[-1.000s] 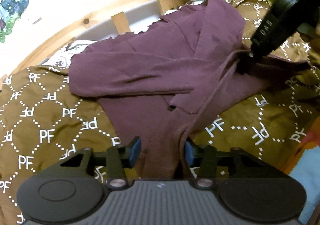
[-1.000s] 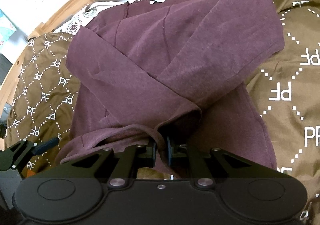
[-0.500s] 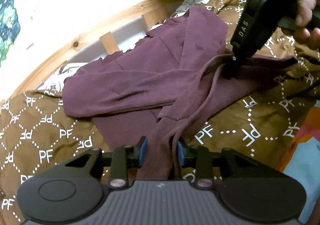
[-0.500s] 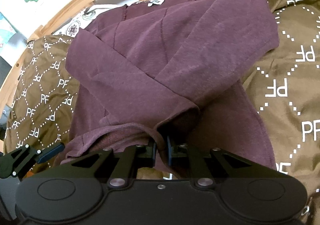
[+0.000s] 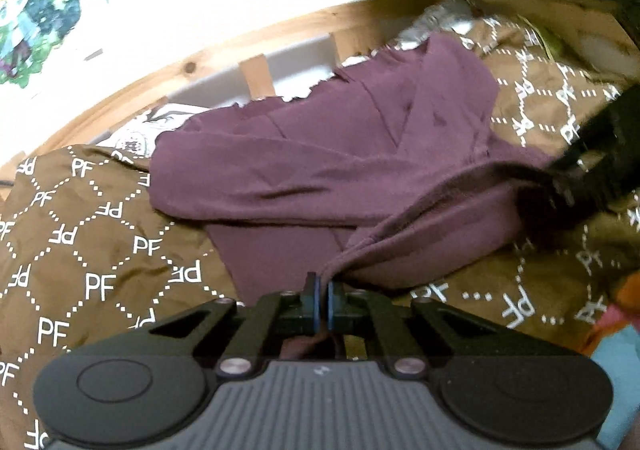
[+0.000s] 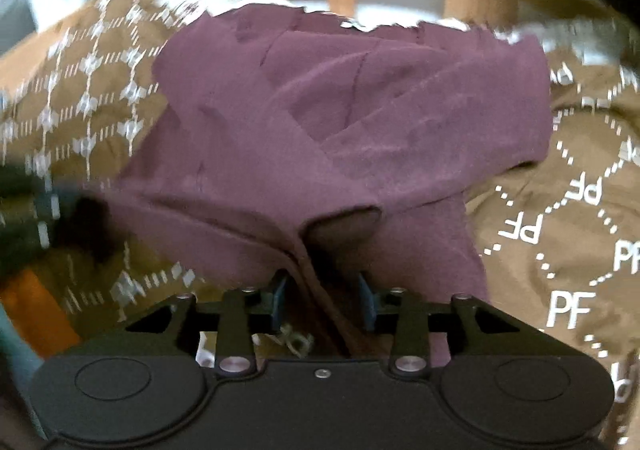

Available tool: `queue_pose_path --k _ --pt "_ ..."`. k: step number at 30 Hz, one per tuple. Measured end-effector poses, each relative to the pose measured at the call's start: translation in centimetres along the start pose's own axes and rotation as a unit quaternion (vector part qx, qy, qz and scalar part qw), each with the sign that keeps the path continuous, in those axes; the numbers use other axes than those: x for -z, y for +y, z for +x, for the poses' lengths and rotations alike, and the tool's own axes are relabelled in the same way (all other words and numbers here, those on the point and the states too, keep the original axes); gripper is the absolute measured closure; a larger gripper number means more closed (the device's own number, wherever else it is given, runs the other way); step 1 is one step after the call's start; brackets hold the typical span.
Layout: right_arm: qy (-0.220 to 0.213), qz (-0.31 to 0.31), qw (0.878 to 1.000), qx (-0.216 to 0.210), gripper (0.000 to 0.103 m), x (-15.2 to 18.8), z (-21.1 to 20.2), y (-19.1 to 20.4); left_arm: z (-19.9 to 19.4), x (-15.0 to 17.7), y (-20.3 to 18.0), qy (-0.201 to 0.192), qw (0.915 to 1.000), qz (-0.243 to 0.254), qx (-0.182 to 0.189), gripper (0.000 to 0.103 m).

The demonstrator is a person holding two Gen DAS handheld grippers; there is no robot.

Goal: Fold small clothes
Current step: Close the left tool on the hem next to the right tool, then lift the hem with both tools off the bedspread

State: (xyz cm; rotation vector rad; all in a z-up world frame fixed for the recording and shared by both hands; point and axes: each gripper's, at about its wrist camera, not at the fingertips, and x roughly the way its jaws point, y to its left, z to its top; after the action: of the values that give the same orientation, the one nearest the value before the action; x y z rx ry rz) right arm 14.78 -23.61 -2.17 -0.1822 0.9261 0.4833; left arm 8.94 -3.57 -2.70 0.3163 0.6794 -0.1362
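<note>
The top [image 5: 344,170], a maroon long-sleeved garment, lies part-folded on the bed's brown cover [image 5: 92,250], its sleeves crossed over the body, its far edge near the wooden rail [image 5: 256,46]. Left hand-held gripper [image 5: 322,300]: the jaws have just been closing and are now clamped on the near hem, cloth pinched between the blue pads and drawn into a taut ridge; judged to anchor that edge for the next fold. Right hand-held gripper [image 6: 322,300]: the jaws have just been opening and stand moderately wide, a fold of hem lying loose between them, pads not pressing. This reads as a release, perhaps to regrip. Its view is blurred. Folding appears incomplete.
</note>
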Motion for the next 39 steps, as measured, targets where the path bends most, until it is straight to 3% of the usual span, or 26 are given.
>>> queue_pose_path --k 4,9,12,13,16,18,25,35,39 --pt "-0.004 -0.050 0.998 0.032 0.049 2.9 -0.1 1.3 -0.3 -0.4 0.6 -0.010 0.9998 -0.018 -0.002 0.100" --pt "-0.014 -0.081 0.993 0.087 0.050 6.9 -0.7 1.9 -1.2 -0.7 0.8 -0.027 0.9994 -0.023 -0.008 0.101" --pt "-0.029 -0.087 0.987 0.136 0.061 8.5 -1.1 1.5 -1.9 -0.9 0.6 -0.036 0.9990 -0.022 -0.013 0.101" --pt "-0.034 -0.081 0.986 0.145 0.073 8.8 -1.2 1.3 -2.2 -1.0 0.6 -0.040 0.9989 -0.021 -0.016 0.101" --pt "-0.066 -0.049 0.984 0.157 0.091 9.5 -2.2 0.5 -3.5 -1.0 0.4 -0.055 0.9980 -0.016 -0.028 0.101" --pt "-0.098 -0.039 0.982 0.158 0.097 9.7 -3.4 0.2 -4.8 -0.7 0.0 -0.065 0.9970 -0.023 -0.036 0.101" --pt "-0.159 -0.034 0.977 0.142 0.098 10.0 -8.0 0.6 -9.3 1.4 -0.5 -0.071 0.9949 -0.061 -0.038 0.101" --pt "-0.186 -0.078 0.976 0.084 0.099 12.6 -17.0 2.2 -17.2 3.1 -1.2 -0.086 0.9940 -0.064 -0.021 0.101" --pt "-0.182 -0.084 0.977 0.067 0.099 14.1 -20.5 2.5 -19.5 4.1 -2.2 -0.064 0.9966 -0.051 0.004 0.101"
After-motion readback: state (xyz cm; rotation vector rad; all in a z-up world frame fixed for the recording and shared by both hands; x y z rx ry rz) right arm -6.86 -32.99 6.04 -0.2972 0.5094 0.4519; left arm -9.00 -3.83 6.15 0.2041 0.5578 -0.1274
